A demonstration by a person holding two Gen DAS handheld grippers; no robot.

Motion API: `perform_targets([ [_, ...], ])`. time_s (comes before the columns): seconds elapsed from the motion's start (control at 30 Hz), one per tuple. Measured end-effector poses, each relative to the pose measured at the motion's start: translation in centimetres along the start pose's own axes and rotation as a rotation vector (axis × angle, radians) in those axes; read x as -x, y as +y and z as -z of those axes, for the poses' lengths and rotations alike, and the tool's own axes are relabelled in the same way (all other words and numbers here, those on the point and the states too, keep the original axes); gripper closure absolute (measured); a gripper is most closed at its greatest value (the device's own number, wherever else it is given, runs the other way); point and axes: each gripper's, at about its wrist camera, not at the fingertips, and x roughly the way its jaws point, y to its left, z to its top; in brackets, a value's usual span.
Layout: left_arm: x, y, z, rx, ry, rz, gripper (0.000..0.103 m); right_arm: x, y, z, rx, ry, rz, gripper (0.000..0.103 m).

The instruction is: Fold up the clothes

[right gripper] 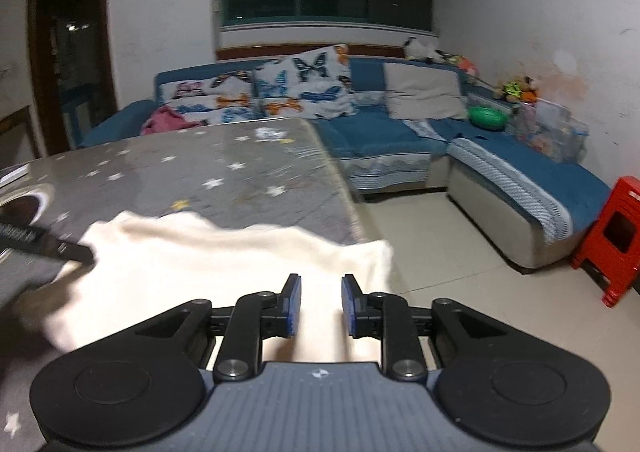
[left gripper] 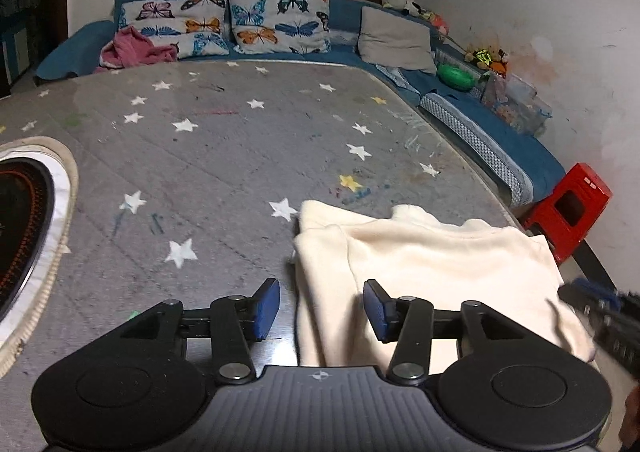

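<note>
A cream garment (left gripper: 432,252) lies folded on the grey star-patterned table (left gripper: 240,140), near its right edge. My left gripper (left gripper: 322,288) stands open over the garment's left edge, its blue pads apart with cloth below the gap and not pressed. In the right wrist view the same garment (right gripper: 200,252) spreads across the table's corner (right gripper: 248,172). My right gripper (right gripper: 321,280) is open a little above its near right part, with nothing pinched. The other gripper shows as a dark blurred shape at the right (left gripper: 600,316) and at the left (right gripper: 44,244).
A round black hob with a white rim (left gripper: 24,220) sits in the table at the left. A blue sofa with butterfly cushions (left gripper: 276,16) and a pink cloth (left gripper: 136,48) lies behind. A red stool (right gripper: 616,240) stands on the tiled floor to the right.
</note>
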Motion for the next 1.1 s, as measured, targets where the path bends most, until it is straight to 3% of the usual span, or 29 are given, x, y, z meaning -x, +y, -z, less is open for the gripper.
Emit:
perform_targets([
  [0.13,0.9,-0.2,0.5,-0.025,-0.019,0.01,0.05,0.5,1.1,1.7,0.024,0.016,-0.023,0.073],
  [0.3,1.0,-0.7,1.6,-0.076,-0.018,0.008,0.05,0.9,1.5,2.9,0.026,0.028,-0.024,0.072],
  [0.5,0.5,-0.8,2.2,-0.098,-0.006,-0.003,0.048,1.1,1.5,1.2,0.023,0.015,-0.022,0.072],
  [0.8,-0.1,-0.5,2.1,-0.11,0.008,-0.008,0.039,-3.5,1.4,-2.2,-0.055,0.033,-0.031,0.073],
  [1.1,-0.1,-0.3,2.1,-0.117,0.016,-0.017,0.025,-6.6,1.3,-2.1,-0.062,0.07,0.008,0.073],
])
